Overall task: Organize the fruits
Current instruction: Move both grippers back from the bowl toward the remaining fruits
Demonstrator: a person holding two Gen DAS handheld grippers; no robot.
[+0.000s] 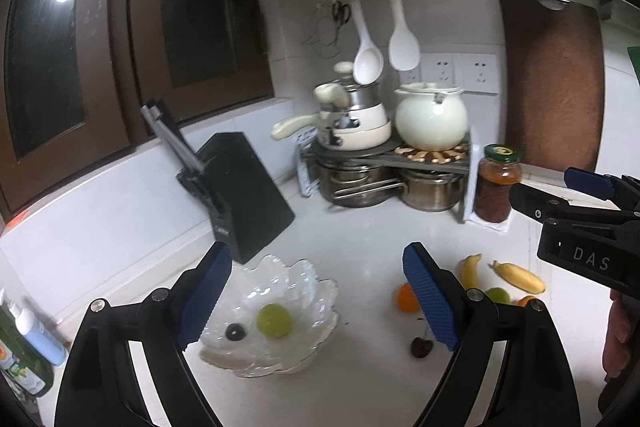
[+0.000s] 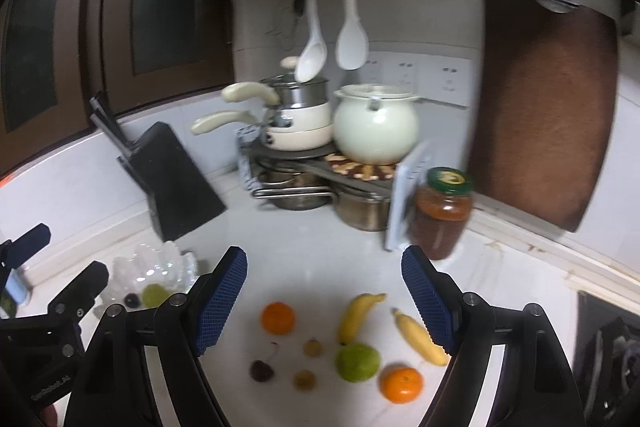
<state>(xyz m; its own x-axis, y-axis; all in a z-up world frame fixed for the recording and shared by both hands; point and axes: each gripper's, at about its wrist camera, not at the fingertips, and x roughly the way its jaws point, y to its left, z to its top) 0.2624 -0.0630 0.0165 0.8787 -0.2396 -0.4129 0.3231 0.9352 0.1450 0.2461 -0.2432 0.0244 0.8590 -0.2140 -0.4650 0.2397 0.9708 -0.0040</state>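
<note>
A clear glass leaf-shaped bowl (image 1: 308, 291) sits on the white counter, holding a green fruit (image 1: 273, 321) and a dark cherry (image 1: 235, 331). My left gripper (image 1: 316, 297) hangs open above the bowl, nothing between its blue pads. To its right lie two bananas (image 2: 358, 315) (image 2: 420, 337), two oranges (image 2: 278, 317) (image 2: 401, 383), a green fruit (image 2: 357, 362), a dark cherry (image 2: 262, 371) and two small brown fruits (image 2: 313, 347) (image 2: 305, 380). My right gripper (image 2: 325, 301) is open above these, holding nothing. The bowl (image 2: 160, 267) shows at the left of the right wrist view.
A black knife block (image 1: 244, 195) stands behind the bowl. A pot rack (image 1: 384, 163) with cream pans and a round pot fills the corner, with a green-lidded jar (image 1: 498, 183) beside it. A brown cutting board (image 1: 554, 79) leans on the wall. Bottles (image 1: 28, 331) stand at far left.
</note>
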